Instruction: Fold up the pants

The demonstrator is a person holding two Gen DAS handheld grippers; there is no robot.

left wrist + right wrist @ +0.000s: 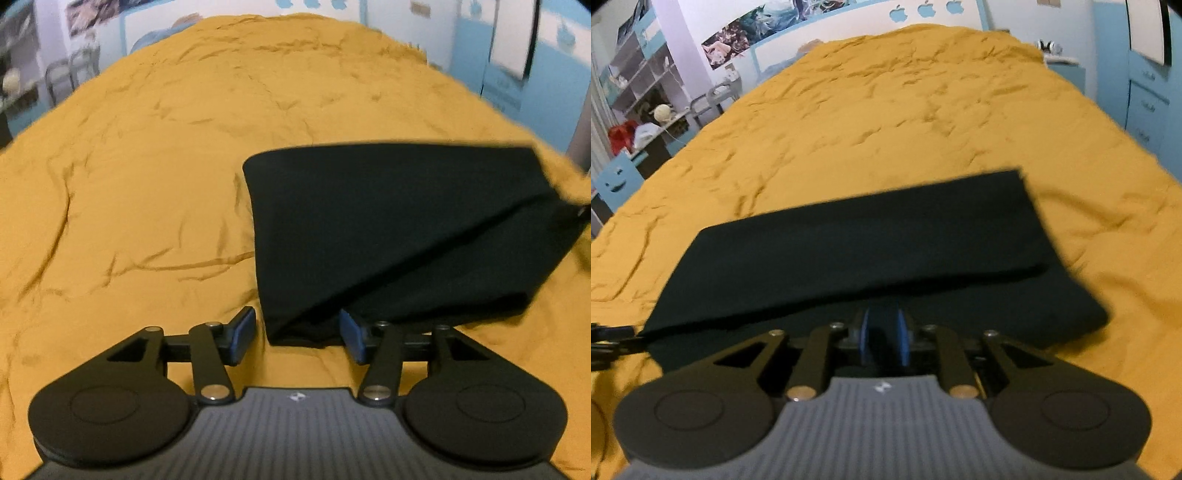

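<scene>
Black pants lie partly folded on a mustard-yellow bed cover. In the left wrist view my left gripper is open, its blue pads either side of the near left corner of the pants. The top layer rises toward the right edge of that view. In the right wrist view my right gripper is shut on the near edge of the pants, holding a folded layer over the lower layer. The left gripper's tip shows at the left edge.
The yellow cover stretches far ahead and to both sides. Shelves and a cluttered desk stand at the far left. Blue cabinets line the right wall beyond the bed.
</scene>
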